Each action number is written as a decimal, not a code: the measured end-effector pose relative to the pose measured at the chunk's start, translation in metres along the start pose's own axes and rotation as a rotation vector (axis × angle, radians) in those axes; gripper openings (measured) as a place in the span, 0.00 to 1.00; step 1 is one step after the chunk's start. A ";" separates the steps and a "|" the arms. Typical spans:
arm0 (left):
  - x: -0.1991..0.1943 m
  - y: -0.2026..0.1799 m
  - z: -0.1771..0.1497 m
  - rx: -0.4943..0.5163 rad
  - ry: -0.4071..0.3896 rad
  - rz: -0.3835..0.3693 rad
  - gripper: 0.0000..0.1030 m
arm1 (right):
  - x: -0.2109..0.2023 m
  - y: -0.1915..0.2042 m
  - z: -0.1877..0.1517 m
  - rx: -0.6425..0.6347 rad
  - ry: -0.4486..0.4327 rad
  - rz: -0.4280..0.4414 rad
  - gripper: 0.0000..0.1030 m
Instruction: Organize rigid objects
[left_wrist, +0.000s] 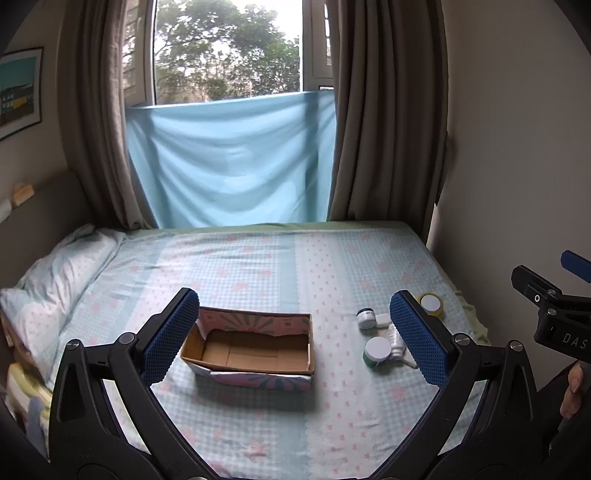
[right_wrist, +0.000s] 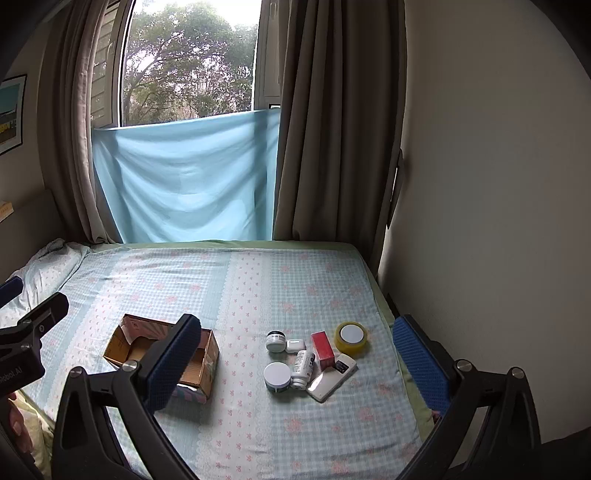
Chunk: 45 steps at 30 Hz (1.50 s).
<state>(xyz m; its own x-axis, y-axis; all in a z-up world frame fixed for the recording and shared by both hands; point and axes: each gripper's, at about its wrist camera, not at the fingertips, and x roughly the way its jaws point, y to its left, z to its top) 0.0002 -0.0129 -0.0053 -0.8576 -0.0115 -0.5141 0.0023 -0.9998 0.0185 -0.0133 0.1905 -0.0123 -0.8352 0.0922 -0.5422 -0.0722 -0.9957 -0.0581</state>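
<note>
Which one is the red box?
Look at the bed, right of the cardboard box. In the cluster of small things, the red box lies between the yellow tape roll and the white bottle. It is the only red thing.

One open cardboard box (right_wrist: 162, 354) sits on the bed (right_wrist: 258, 288), with nothing visible inside it. Beside it lies a cluster of seven small things: two round jars with white lids, a smaller one (right_wrist: 276, 340) and a larger one (right_wrist: 277, 376); one white pill bottle (right_wrist: 303, 369) on its side; one small white case (right_wrist: 296, 345); one red box (right_wrist: 323, 350); one roll of yellowish tape (right_wrist: 351, 338); and one white remote control (right_wrist: 332, 376). One pillow (left_wrist: 55, 280) lies at the bed's left end
</note>
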 end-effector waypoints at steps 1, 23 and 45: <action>0.000 0.000 0.000 0.000 0.001 -0.001 1.00 | 0.000 0.000 0.000 0.000 0.000 0.000 1.00; 0.005 0.003 0.001 0.000 0.004 -0.003 1.00 | 0.002 0.003 0.002 0.002 -0.003 -0.001 1.00; 0.030 0.005 0.012 0.053 0.098 -0.070 1.00 | 0.011 -0.005 0.005 0.039 0.043 -0.032 1.00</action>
<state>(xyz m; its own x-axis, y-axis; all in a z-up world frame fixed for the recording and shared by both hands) -0.0317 -0.0179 -0.0109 -0.8004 0.0546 -0.5970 -0.0857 -0.9960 0.0238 -0.0249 0.1965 -0.0142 -0.8077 0.1232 -0.5766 -0.1205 -0.9918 -0.0431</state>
